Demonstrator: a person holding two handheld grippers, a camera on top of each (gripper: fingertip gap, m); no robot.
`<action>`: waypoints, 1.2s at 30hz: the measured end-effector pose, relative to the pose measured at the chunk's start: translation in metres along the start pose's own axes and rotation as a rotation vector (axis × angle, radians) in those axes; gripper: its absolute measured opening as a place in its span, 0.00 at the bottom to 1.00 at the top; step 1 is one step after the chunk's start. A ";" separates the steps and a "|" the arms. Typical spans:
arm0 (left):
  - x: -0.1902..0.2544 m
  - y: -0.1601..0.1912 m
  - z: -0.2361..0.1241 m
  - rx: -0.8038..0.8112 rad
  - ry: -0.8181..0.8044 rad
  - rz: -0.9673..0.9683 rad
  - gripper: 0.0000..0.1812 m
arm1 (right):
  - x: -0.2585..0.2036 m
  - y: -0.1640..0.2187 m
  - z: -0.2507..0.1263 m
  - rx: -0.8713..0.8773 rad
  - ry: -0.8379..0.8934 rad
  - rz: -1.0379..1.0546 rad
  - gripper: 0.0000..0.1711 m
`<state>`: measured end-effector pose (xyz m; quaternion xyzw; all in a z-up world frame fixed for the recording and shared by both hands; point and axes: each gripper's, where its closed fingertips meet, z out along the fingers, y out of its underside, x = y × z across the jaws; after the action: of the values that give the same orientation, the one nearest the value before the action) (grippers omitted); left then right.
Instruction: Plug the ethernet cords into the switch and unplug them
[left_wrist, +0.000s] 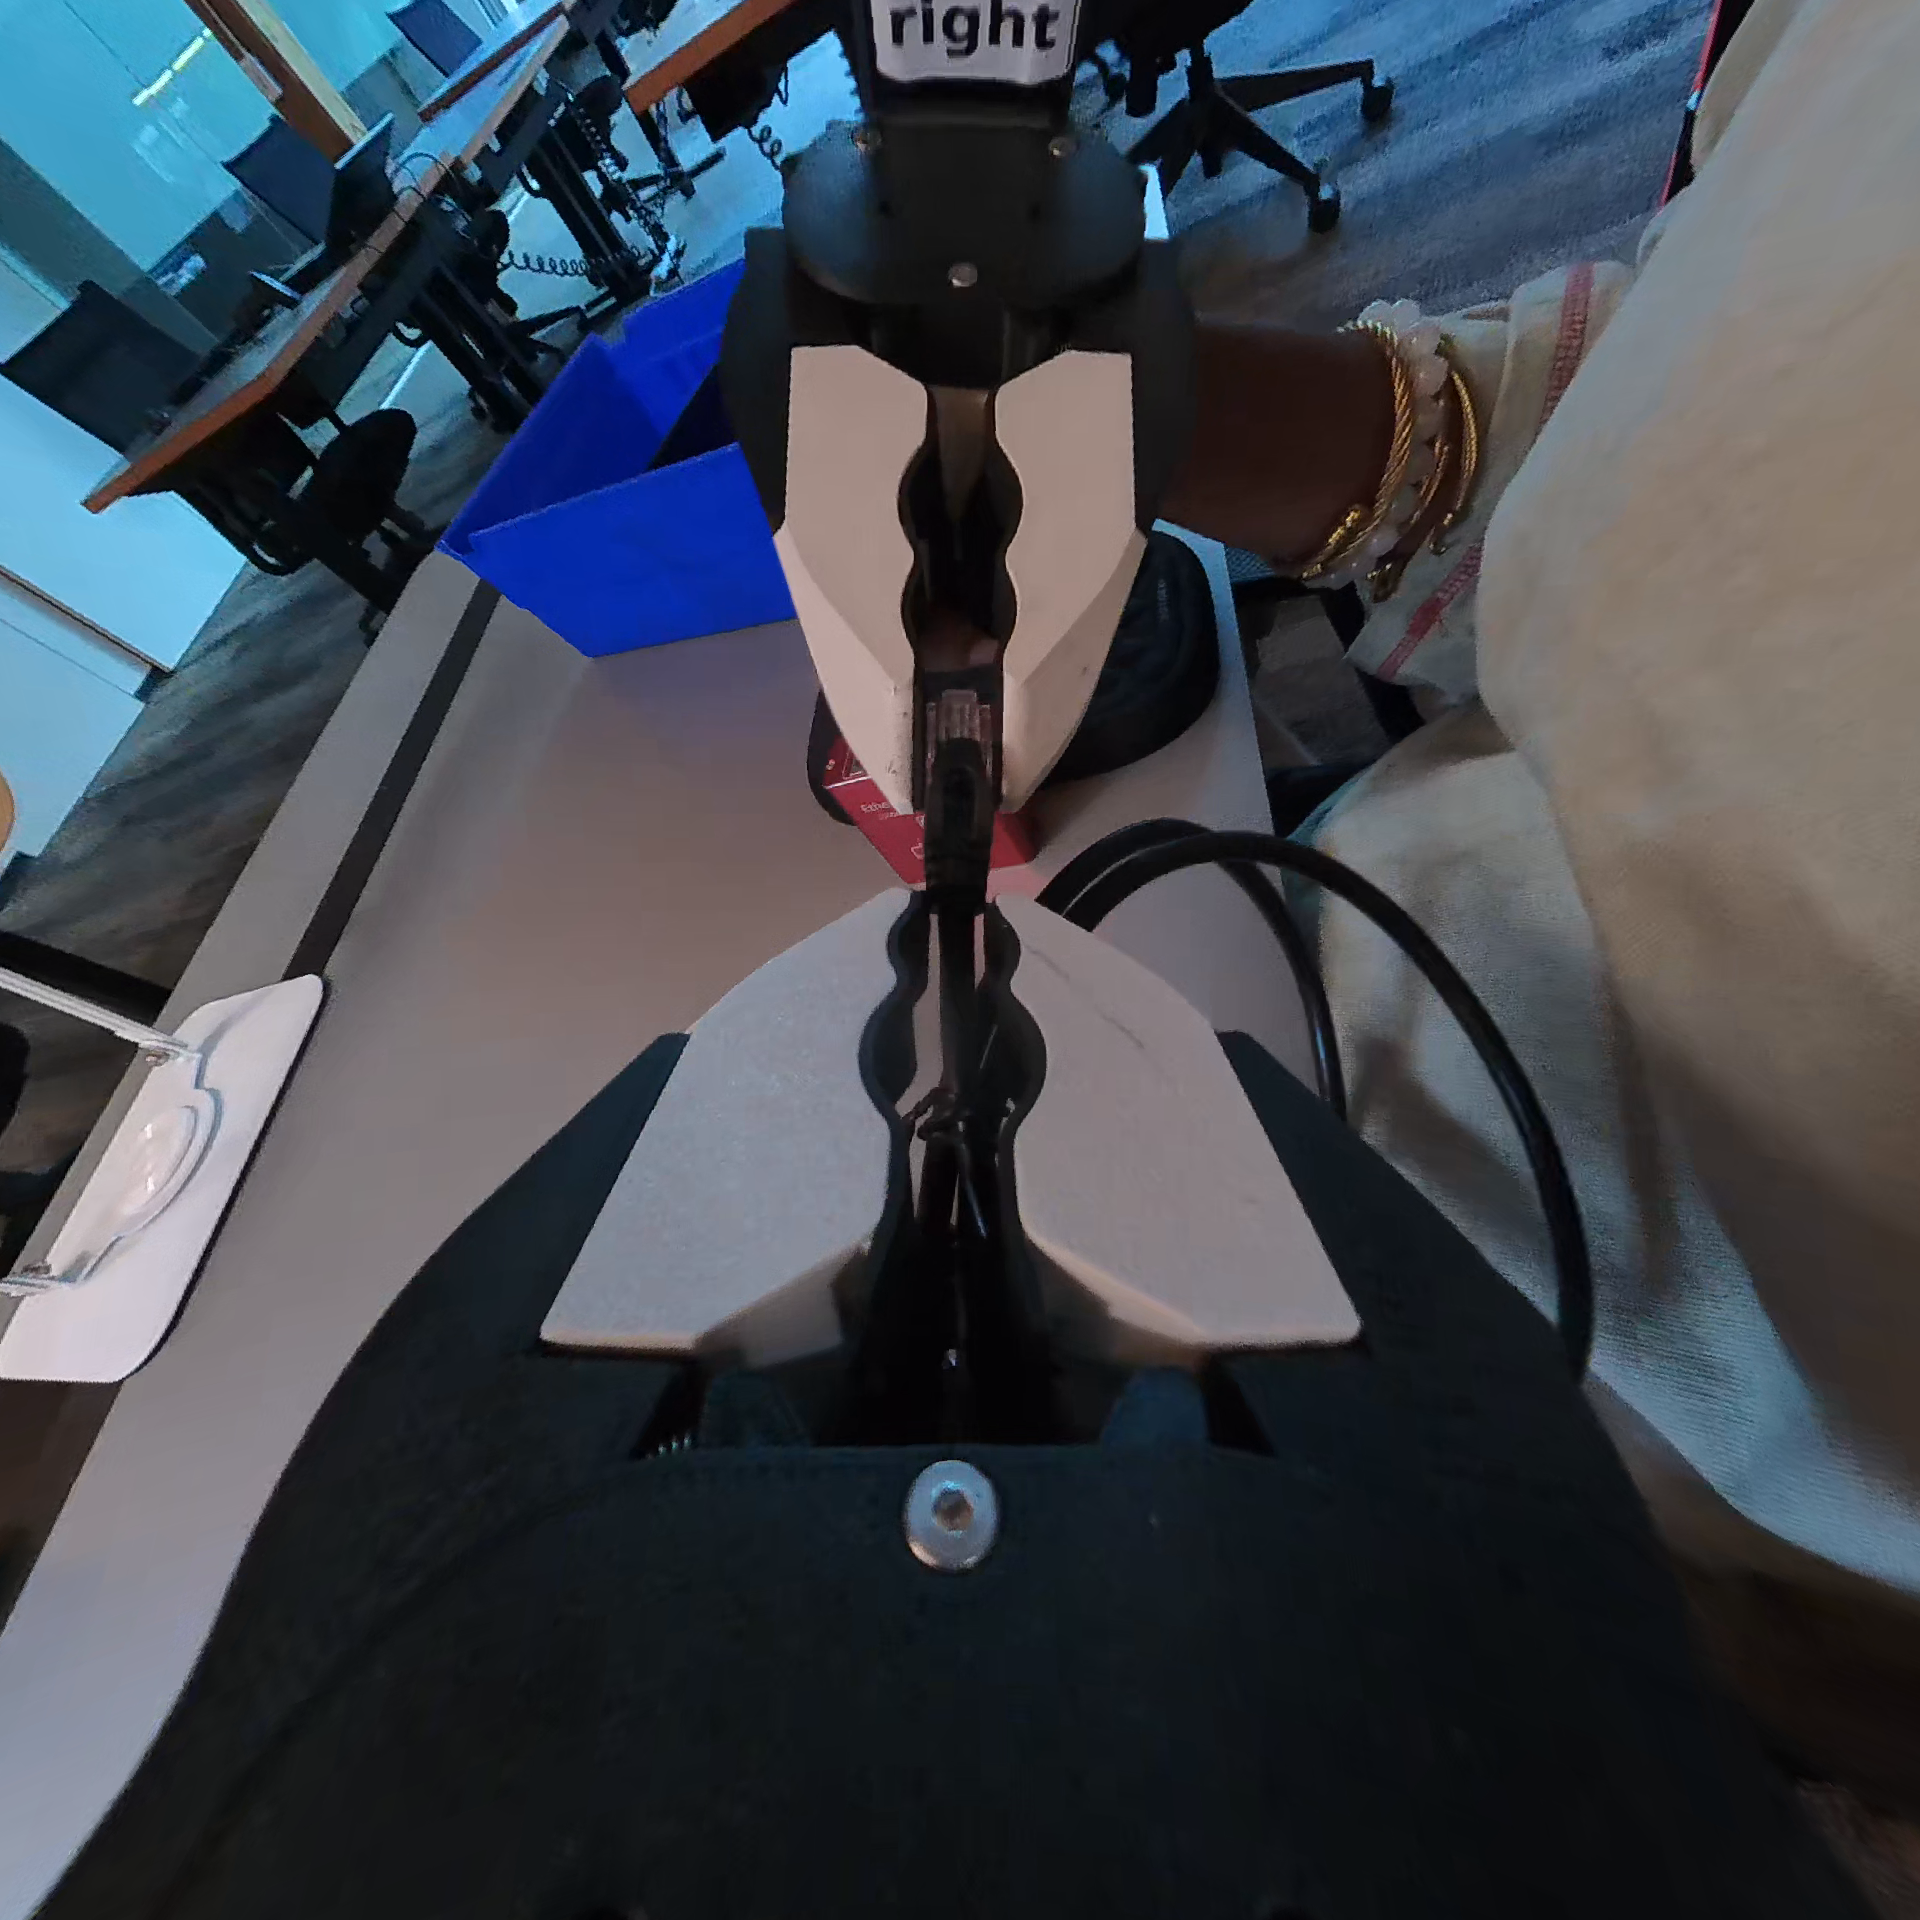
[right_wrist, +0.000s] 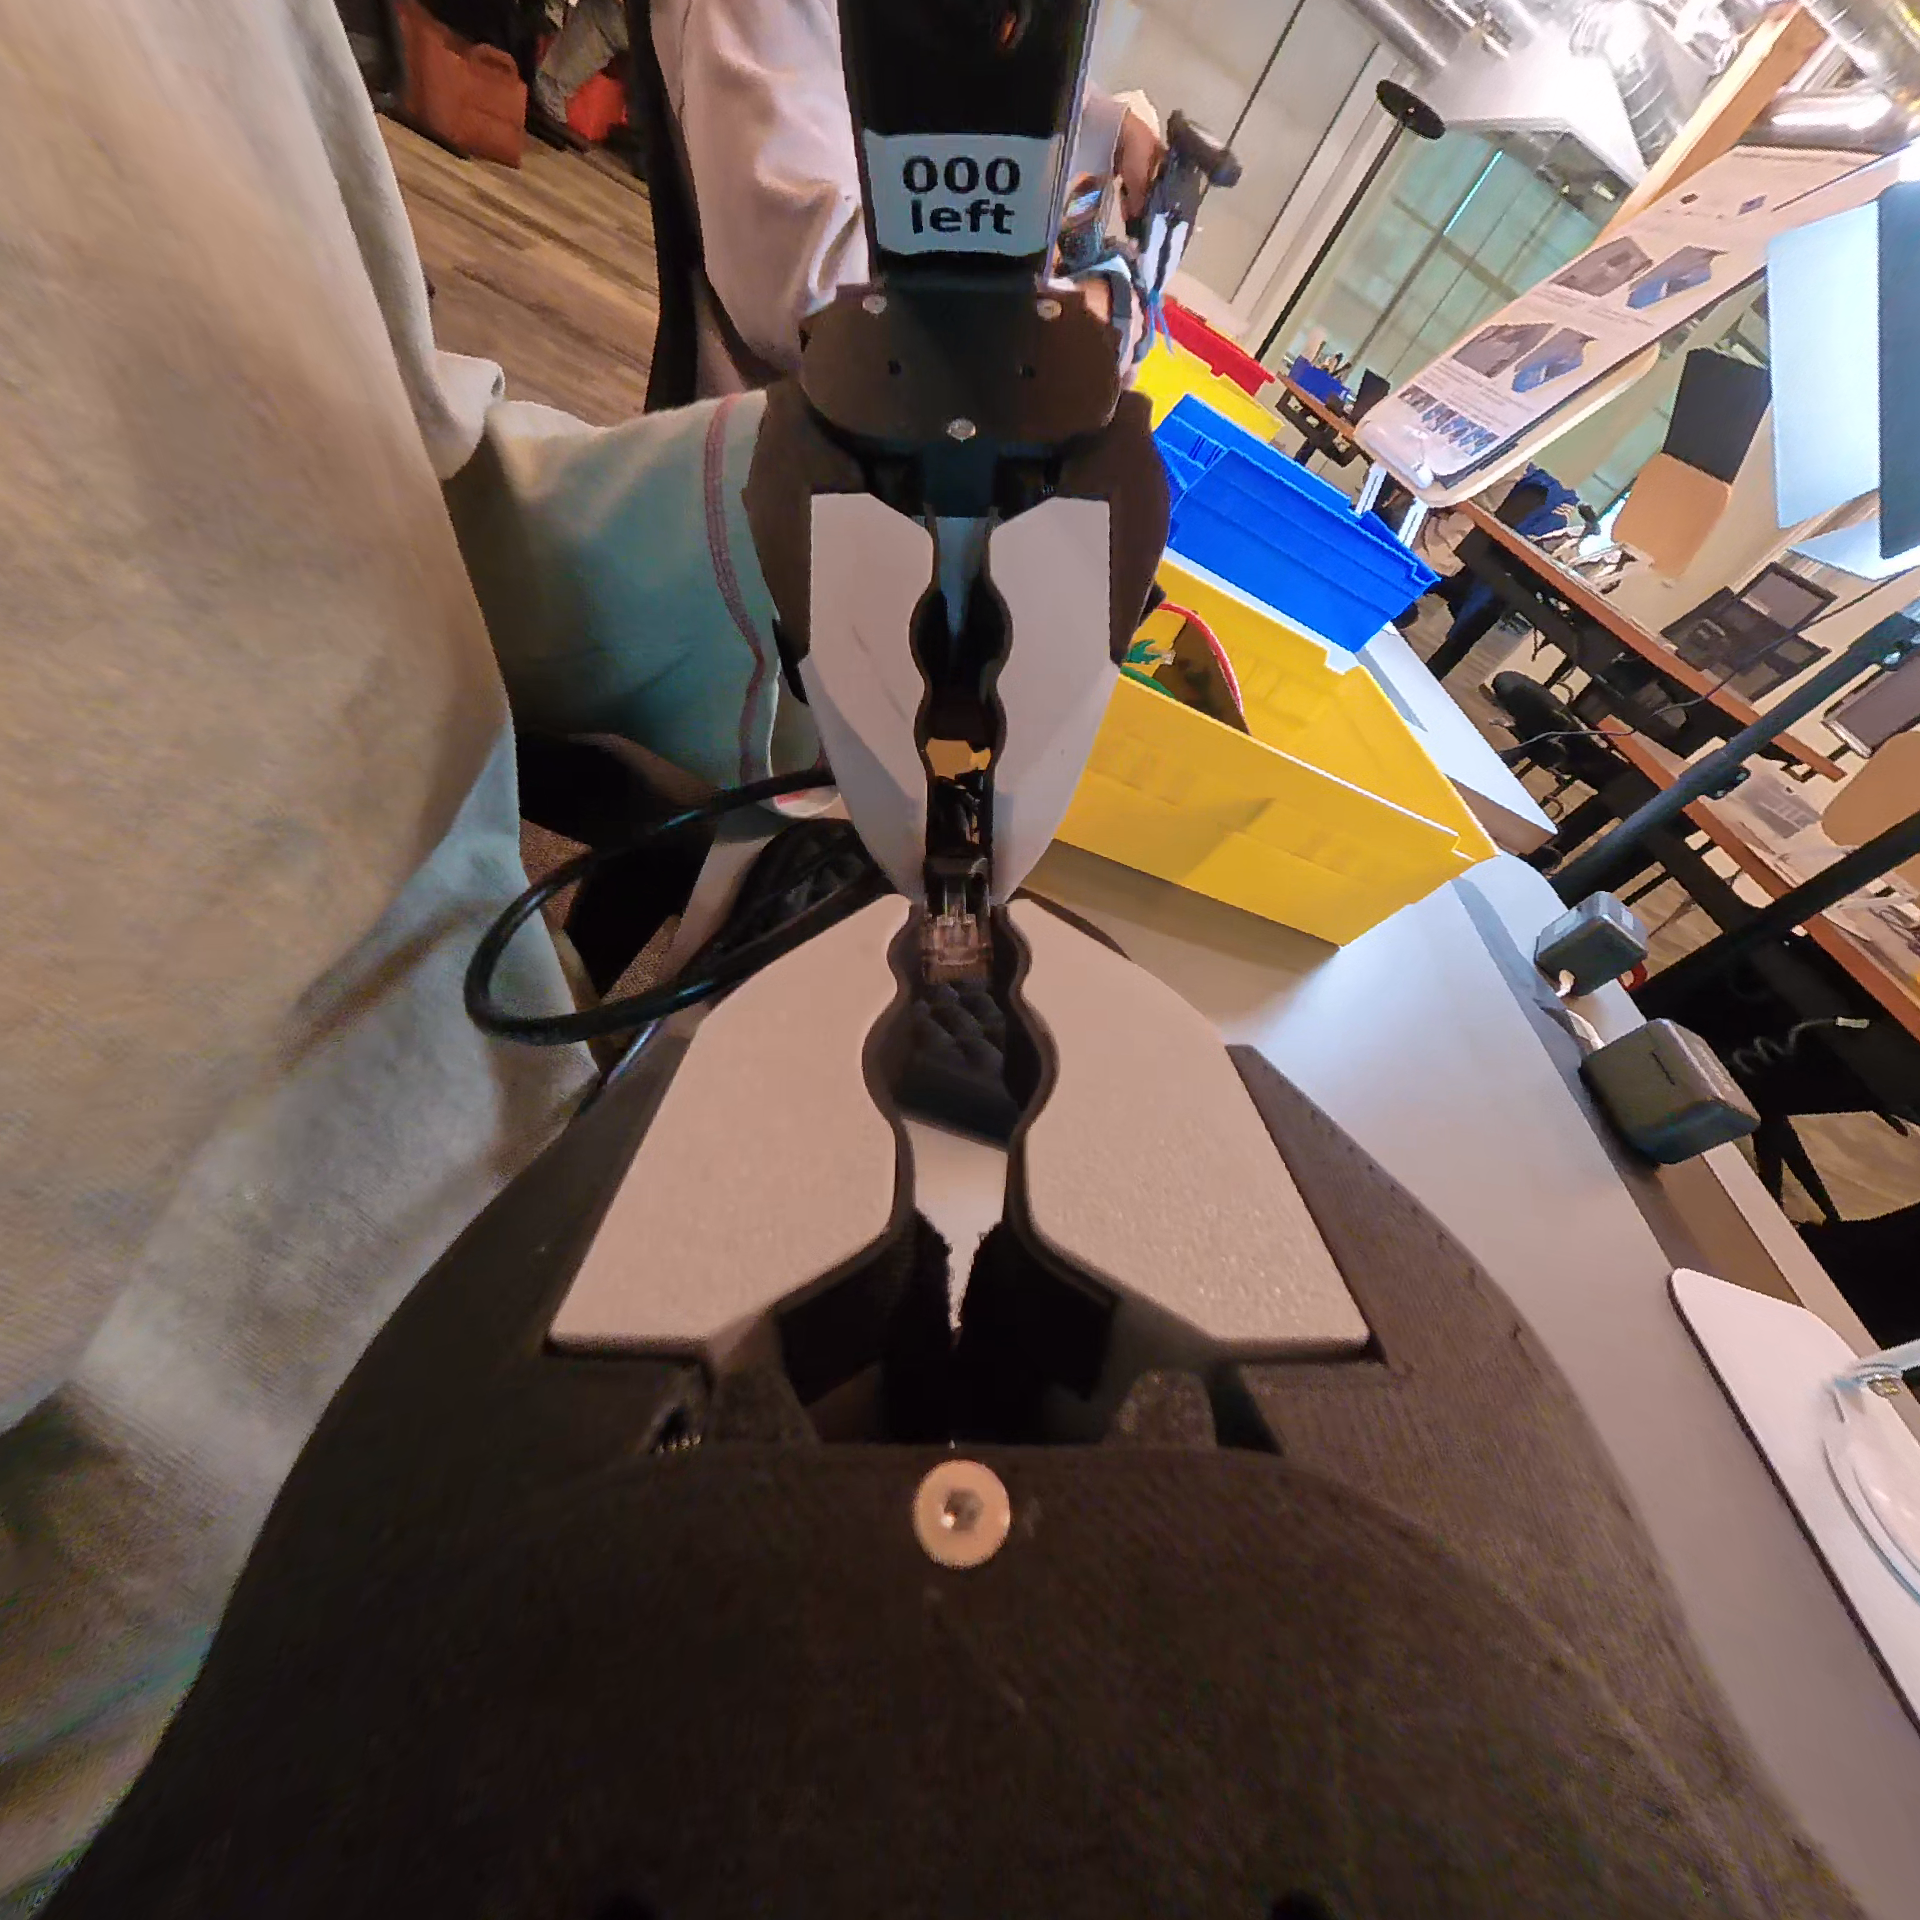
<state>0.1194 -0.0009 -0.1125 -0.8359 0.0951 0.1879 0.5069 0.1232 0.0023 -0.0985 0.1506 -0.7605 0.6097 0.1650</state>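
1. The left gripper (left_wrist: 951, 914) is closed on the black cord (left_wrist: 1455, 997) just behind its plug; the cord runs back between the fingers and loops out toward 3 o'clock in the left wrist view.
2. The right gripper (right_wrist: 961, 920), facing it tip to tip, is pinched shut on the clear plug (right_wrist: 954, 945) at the cord's end. So both grippers hold the same cord, nearly touching.
3. The switch: a small red box (left_wrist: 883, 821) lies on the bench (left_wrist: 582, 831) directly under the right gripper's tips, at about 12 o'clock from the left gripper. I take it for the switch, but its ports are hidden, so I cannot tell which way they face.
4. This looks like a hand-over or regrip of the plug before plugging in. To do it well, let one gripper keep a firm hold while the other resets; the plug should end up straight along the fingers with its clip unpressed.
5. Farther out: a blue bin (left_wrist: 623, 540) at 11 o'clock in the left wrist view, a yellow bin (right_wrist: 1247, 790) at 2 o'clock in the right wrist view.
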 end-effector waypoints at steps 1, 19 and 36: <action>0.000 0.000 0.001 0.003 0.000 -0.008 0.05 | 0.000 0.001 0.000 -0.002 0.001 0.002 0.07; -0.006 0.041 -0.007 -0.235 -0.047 -0.016 0.05 | 0.014 0.126 -0.075 -0.802 -0.015 0.320 0.57; -0.013 0.049 -0.007 -0.178 -0.065 -0.064 0.05 | -0.003 0.175 -0.074 -1.335 -0.319 0.374 0.55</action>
<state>0.0917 -0.0301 -0.1442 -0.8736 0.0350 0.2065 0.4393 0.0558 0.1120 -0.2382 -0.0283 -0.9996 0.0021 0.0013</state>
